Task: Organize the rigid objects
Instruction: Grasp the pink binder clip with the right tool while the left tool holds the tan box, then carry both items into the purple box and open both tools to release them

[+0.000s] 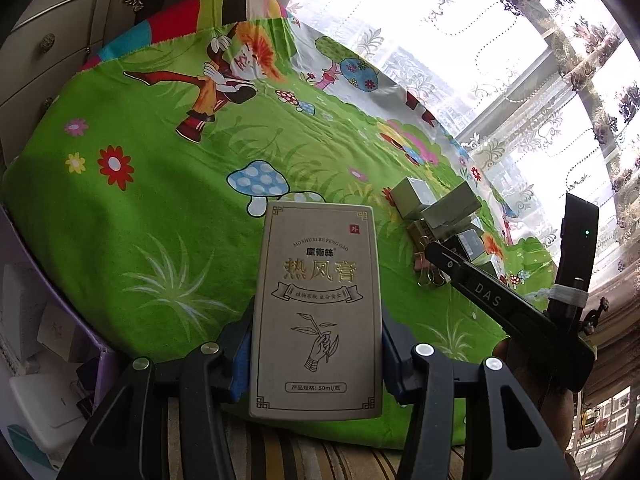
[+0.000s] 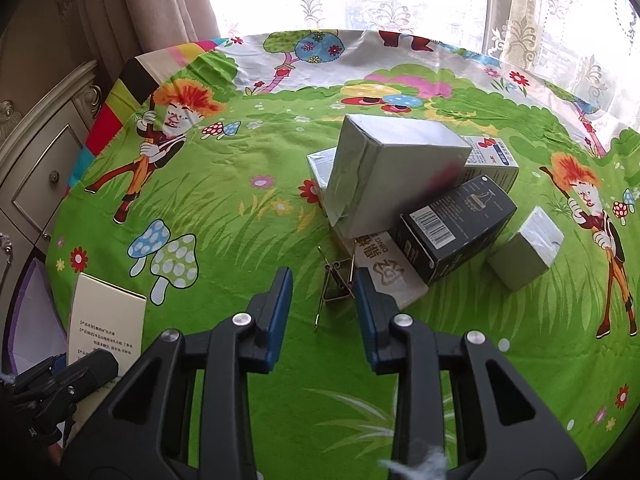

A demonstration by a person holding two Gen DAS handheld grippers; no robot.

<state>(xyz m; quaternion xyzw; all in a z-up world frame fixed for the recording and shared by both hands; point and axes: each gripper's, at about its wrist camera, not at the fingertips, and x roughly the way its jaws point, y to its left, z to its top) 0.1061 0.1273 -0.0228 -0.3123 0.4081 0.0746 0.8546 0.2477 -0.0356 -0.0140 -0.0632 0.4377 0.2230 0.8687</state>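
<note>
Boxes point(image 2: 400, 184) lie heaped on the green cartoon cloth point(image 2: 240, 208), just beyond the right gripper point(image 2: 322, 312), whose blue-padded fingers stand wide apart and empty over a cluster of binder clips point(image 2: 336, 284). The left gripper point(image 1: 314, 344) clamps a tall beige carton point(image 1: 316, 308) upright, long axis running away from the fingers, at the near left edge of the cloth. The right hand looks better placed for the heap.
</note>
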